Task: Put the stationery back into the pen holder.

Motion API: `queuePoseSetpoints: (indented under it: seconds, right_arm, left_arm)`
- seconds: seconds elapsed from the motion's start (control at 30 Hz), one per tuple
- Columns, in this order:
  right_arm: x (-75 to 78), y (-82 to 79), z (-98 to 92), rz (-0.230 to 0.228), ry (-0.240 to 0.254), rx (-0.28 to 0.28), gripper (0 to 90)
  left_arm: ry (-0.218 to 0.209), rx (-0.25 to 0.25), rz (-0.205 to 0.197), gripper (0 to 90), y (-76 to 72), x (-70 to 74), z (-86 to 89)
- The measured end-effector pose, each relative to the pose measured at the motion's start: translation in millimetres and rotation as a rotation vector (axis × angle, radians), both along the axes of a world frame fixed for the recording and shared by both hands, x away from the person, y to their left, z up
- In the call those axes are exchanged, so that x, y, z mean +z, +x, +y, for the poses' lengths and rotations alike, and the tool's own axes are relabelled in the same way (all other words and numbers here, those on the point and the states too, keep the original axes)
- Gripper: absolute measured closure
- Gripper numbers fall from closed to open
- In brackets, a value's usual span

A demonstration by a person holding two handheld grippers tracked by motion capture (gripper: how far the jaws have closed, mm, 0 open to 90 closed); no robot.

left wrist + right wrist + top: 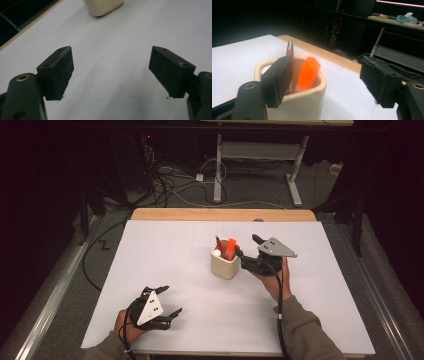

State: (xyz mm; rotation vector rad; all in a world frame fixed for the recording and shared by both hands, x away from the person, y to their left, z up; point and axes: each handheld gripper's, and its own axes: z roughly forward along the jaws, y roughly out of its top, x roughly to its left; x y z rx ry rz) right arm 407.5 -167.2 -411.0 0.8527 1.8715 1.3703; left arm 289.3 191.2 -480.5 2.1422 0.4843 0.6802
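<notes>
Right gripper (246,247) hangs just beside the cream cup (224,265) at mid-table, its jaws wide apart and holding nothing. Inside the cup stand an orange marker (308,73) and a red pen (290,56). Left gripper (111,71) rests near the table's front edge, also wide and empty.

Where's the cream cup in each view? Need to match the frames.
High view: the cream cup stands mid-table on the white sheet, just left of the right gripper, holding a red pen and an orange marker.
Left gripper view: top edge, centre-left, with its base in frame.
Right gripper view: lower centre-left, close up, partly behind one jaw.
Shared landmark: the white sheet under the cup.
</notes>
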Motion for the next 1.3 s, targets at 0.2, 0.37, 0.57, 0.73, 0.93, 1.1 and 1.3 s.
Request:
queuePoseSetpoints:
  seconds: [0.2,0.37,0.57,0.73,0.93,1.1,1.3]
  right_arm:
    - [0.7,-1.0,-1.2,0.017,0.009,0.003,24.3]
    - [3.1,-3.2,-4.1,0.025,0.002,0.006,24.2]
    - [7.0,-6.5,-9.3,0.021,-0.016,0.008,24.2]
    - [10.8,-11.2,-13.8,0.021,-0.025,0.002,23.6]
    - [11.6,-17.8,-18.5,0.025,-0.046,0.001,22.2]
    - [11.8,-23.6,-23.0,0.017,-0.057,0.0,21.8]
    - [13.7,-29.3,-28.1,0.006,-0.073,0.002,22.6]
  left_arm:
    - [0.004,-0.002,-0.009,19.8,0.2,0.1,0.1]
    - [0.006,0.0,-0.008,19.7,0.5,0.0,-0.2]
    - [0.005,0.002,-0.006,19.8,0.6,-0.6,-0.9]
    - [0.008,0.004,0.003,19.7,0.5,-1.2,-1.3]
    - [0.011,0.007,0.0,19.7,0.4,-1.1,-1.5]
    - [0.013,0.003,0.001,19.7,0.2,-1.1,-1.3]
    - [0.017,0.003,0.0,19.7,-0.1,-1.2,-1.7]
